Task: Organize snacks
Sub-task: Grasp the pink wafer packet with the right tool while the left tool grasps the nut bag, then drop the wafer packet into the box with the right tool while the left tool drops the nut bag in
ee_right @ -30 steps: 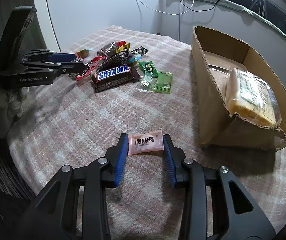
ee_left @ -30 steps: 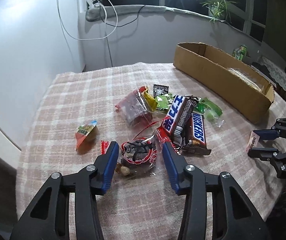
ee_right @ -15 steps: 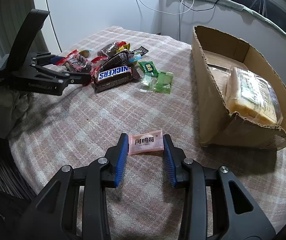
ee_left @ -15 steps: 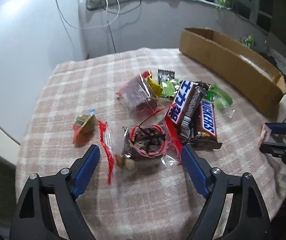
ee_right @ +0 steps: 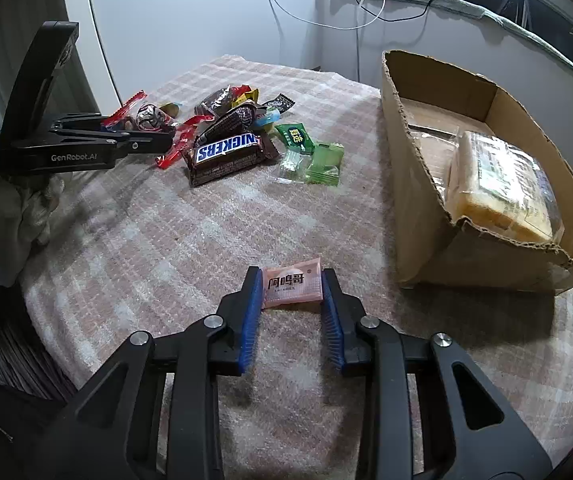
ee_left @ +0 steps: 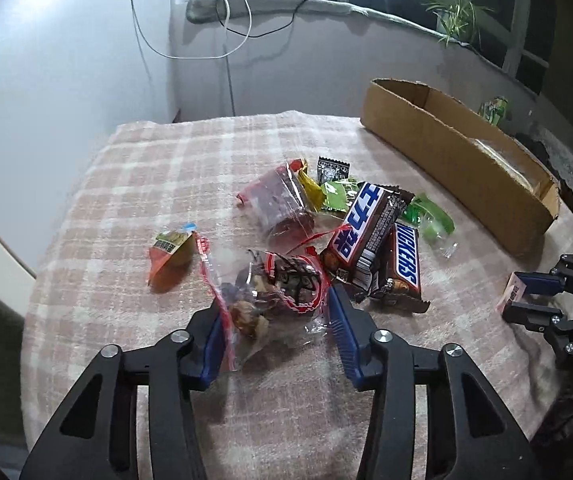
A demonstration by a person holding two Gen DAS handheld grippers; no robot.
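Now closing: left gripper (ee_left: 274, 320) jaws around nut bag (ee_left: 276, 294); right gripper (ee_right: 291, 300) jaws pinching pink packet (ee_right: 292, 289) crosswise, box (ee_right: 418, 216) right.

Both wrist cameras look steeply down, close over the checked table (ee_left: 166, 168), sharing the snack pile (ee_right: 226, 148).

Black gripper (ee_right: 291, 312) frames, blue ribbed pads (ee_right: 251, 320) — silver screws, white glove (ee_right: 18, 216)
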